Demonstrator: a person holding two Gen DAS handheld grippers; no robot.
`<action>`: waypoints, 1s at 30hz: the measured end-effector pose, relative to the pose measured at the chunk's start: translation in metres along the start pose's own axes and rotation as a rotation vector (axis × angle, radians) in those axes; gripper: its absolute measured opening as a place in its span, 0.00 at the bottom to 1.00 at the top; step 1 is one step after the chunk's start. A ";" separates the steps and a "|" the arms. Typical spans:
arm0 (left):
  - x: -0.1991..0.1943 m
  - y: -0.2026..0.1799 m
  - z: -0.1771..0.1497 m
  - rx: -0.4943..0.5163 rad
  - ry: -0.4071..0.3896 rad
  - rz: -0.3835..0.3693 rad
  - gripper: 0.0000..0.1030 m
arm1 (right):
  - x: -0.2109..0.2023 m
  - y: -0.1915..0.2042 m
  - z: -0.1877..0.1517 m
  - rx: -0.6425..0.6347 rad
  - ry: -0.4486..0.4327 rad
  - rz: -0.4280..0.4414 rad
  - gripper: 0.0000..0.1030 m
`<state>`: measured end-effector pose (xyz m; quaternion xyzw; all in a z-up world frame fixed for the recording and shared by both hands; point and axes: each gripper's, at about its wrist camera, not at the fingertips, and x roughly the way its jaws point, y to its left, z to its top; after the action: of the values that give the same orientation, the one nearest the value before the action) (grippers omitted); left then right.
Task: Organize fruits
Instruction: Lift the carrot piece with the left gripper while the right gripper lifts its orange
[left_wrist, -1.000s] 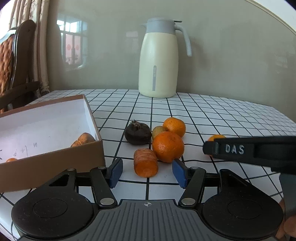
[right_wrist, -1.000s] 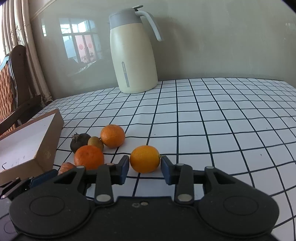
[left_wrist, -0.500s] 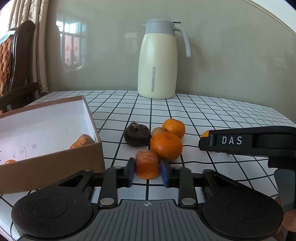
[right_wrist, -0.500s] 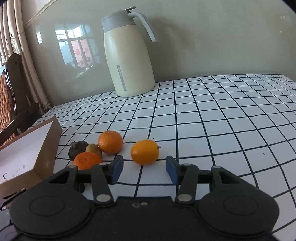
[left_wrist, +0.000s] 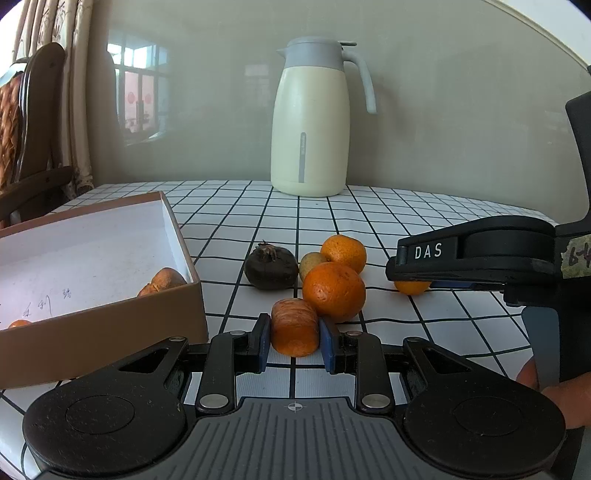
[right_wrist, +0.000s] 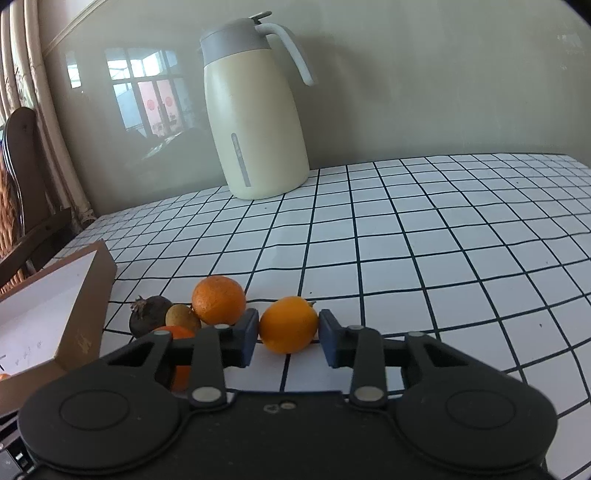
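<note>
My left gripper (left_wrist: 293, 338) is shut on an orange carrot-like piece (left_wrist: 294, 327) low over the checked table. Behind it lie a large orange (left_wrist: 333, 291), a second orange (left_wrist: 343, 253), a small greenish-brown fruit (left_wrist: 310, 264) and a dark round fruit (left_wrist: 270, 267). My right gripper (right_wrist: 286, 336) has its blue pads touching both sides of a yellow-orange fruit (right_wrist: 288, 324) on the table. That gripper shows from the side in the left wrist view (left_wrist: 480, 258), where it hides most of that fruit (left_wrist: 412, 287).
An open cardboard box (left_wrist: 88, 251) with a white inside stands at the left and holds a couple of orange pieces (left_wrist: 162, 281). A cream thermos jug (left_wrist: 310, 122) stands at the back by the wall. A wooden chair (left_wrist: 33, 129) is at the far left.
My left gripper closed on the carrot-like piece and kept its grip. My right gripper opened, moved forward around the yellow-orange fruit and closed onto it.
</note>
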<state>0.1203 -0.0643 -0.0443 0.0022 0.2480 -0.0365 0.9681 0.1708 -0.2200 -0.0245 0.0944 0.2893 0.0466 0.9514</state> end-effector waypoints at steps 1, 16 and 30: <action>0.000 0.000 0.000 -0.002 0.000 0.000 0.27 | 0.000 0.001 0.000 -0.007 0.000 -0.002 0.26; -0.011 0.005 -0.003 -0.027 0.006 -0.040 0.27 | -0.043 -0.001 -0.019 -0.031 -0.009 0.048 0.25; -0.045 0.018 -0.009 0.002 -0.012 -0.062 0.27 | -0.086 0.011 -0.041 -0.070 -0.027 0.073 0.25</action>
<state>0.0778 -0.0431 -0.0308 -0.0045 0.2423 -0.0667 0.9679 0.0761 -0.2150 -0.0086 0.0721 0.2710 0.0903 0.9556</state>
